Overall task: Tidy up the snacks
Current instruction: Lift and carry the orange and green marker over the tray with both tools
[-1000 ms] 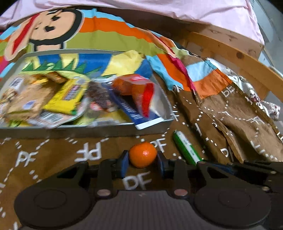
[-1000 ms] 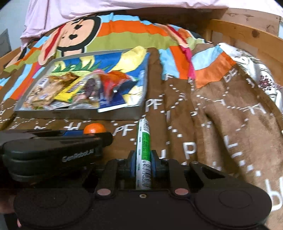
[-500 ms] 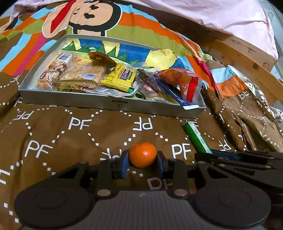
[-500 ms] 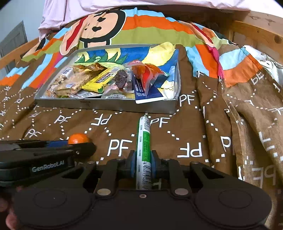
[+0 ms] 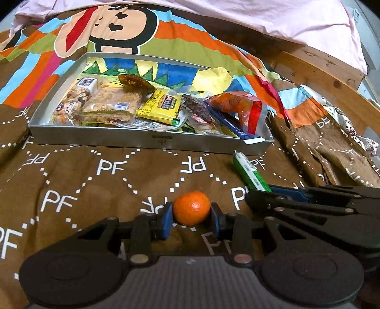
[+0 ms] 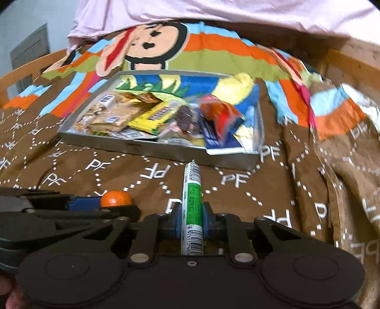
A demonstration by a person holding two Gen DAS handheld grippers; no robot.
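Note:
A small mandarin (image 5: pixel 191 208) sits between the blue pads of my left gripper (image 5: pixel 191 218), which is shut on it just above the brown blanket. My right gripper (image 6: pixel 191 221) grips a green-and-white snack stick (image 6: pixel 192 190) that points forward at the tray; its jaws are closing on it. The stick (image 5: pixel 249 171) and the right gripper's side show at the right of the left wrist view. The mandarin (image 6: pixel 115 198) shows at the left of the right wrist view. Ahead lies a grey metal tray (image 5: pixel 161 142) holding several wrapped snacks.
The tray rests on a brown "PF" blanket (image 5: pixel 106 171) with a striped monkey print behind it. A wooden bed frame (image 5: pixel 327 78) runs along the right, and pink bedding (image 5: pixel 237 14) lies at the back. A hand (image 6: pixel 11 294) shows at the lower left.
Both grippers have drawn back from the tray, which now lies farther ahead. The mandarin and the green stick stay gripped throughout.

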